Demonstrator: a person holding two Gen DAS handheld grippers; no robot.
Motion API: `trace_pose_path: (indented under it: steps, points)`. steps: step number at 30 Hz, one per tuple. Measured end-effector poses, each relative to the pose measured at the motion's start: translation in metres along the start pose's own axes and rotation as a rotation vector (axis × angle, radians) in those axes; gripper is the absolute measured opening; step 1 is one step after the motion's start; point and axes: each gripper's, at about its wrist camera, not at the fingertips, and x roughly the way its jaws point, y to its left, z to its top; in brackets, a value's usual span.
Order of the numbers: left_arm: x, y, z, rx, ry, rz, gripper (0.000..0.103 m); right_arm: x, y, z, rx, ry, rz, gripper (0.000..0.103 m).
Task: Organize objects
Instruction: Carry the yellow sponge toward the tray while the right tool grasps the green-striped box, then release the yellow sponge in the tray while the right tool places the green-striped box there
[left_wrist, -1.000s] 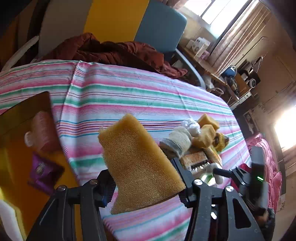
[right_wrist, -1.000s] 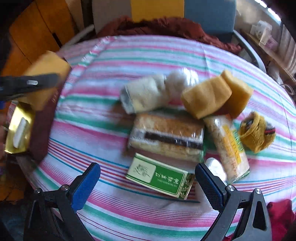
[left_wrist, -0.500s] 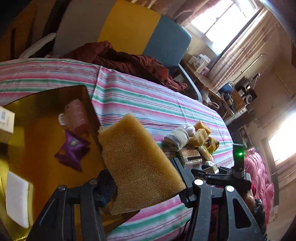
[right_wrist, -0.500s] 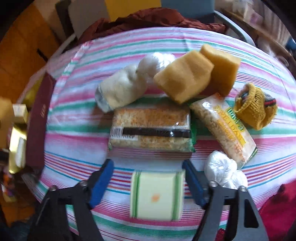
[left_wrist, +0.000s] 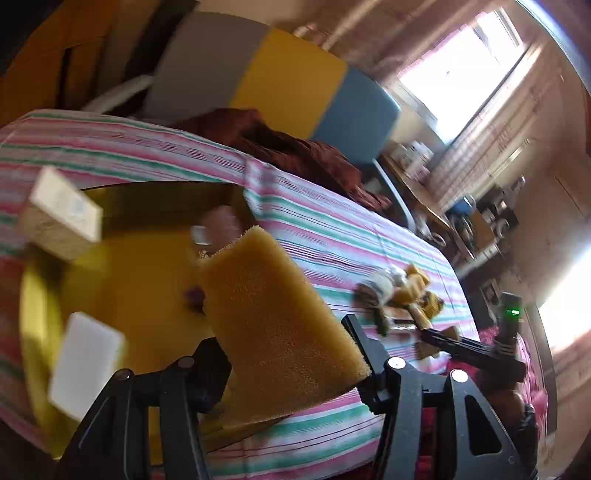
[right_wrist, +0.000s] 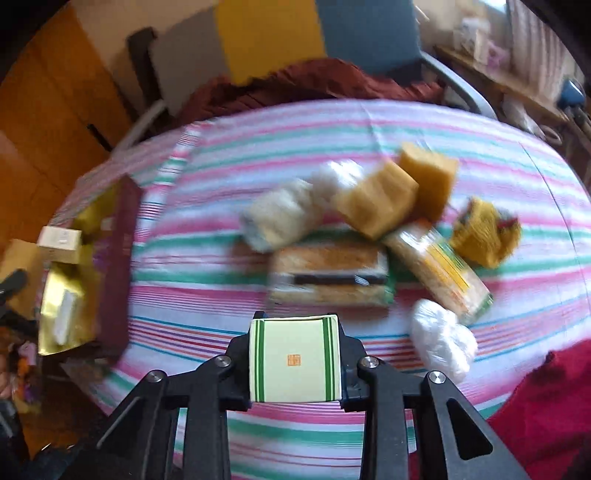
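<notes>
Sponge (left_wrist: 273, 317) in left gripper (left_wrist: 288, 365), box (right_wrist: 294, 363) in right gripper (right_wrist: 294, 369), above striped tablecloth (right_wrist: 369, 125).

My left gripper (left_wrist: 286, 363) holds a sponge (left_wrist: 273, 325) over the box (left_wrist: 147, 273); the pile (right_wrist: 369, 229) lies far right

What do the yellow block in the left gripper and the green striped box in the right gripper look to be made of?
Yellow block: likely foam sponge, matte, with an open-pored surface. Green striped box: probably printed cardboard, smooth, with crisp flat edges.
</notes>
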Motion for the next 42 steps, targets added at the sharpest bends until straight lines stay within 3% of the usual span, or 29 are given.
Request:
trace_pose_path:
  steps: [6,14,23,27,36,37,38,42]
  points:
    - [-0.035,0.054,-0.012,-0.079,-0.052,0.066,0.056,0.004,0.089,0.011,-0.16,-0.029,0.136,0.031]
    - [-0.068,0.102,-0.03,-0.163,-0.102,0.119,0.057,0.035,0.196,0.011,-0.338,0.025,0.297,0.031]
    - [-0.07,0.115,-0.023,-0.15,-0.117,0.143,0.059,0.088,0.284,-0.015,-0.521,0.149,0.28,0.032]
    - [-0.062,0.121,-0.007,-0.157,-0.112,0.149,0.065,0.095,0.293,-0.017,-0.465,0.188,0.407,0.058]
    - [-0.046,0.137,0.007,-0.232,-0.092,0.134,0.075,0.09,0.287,-0.025,-0.415,0.204,0.475,0.061]
    - [-0.047,0.139,0.009,-0.245,-0.097,0.149,0.075,0.088,0.285,-0.025,-0.409,0.191,0.472,0.061]
    - [-0.049,0.141,0.009,-0.262,-0.109,0.17,0.075,0.086,0.285,-0.025,-0.423,0.159,0.412,0.061]
    - [-0.057,0.14,0.006,-0.27,-0.137,0.22,0.075,0.079,0.287,-0.025,-0.504,-0.01,0.096,0.063]
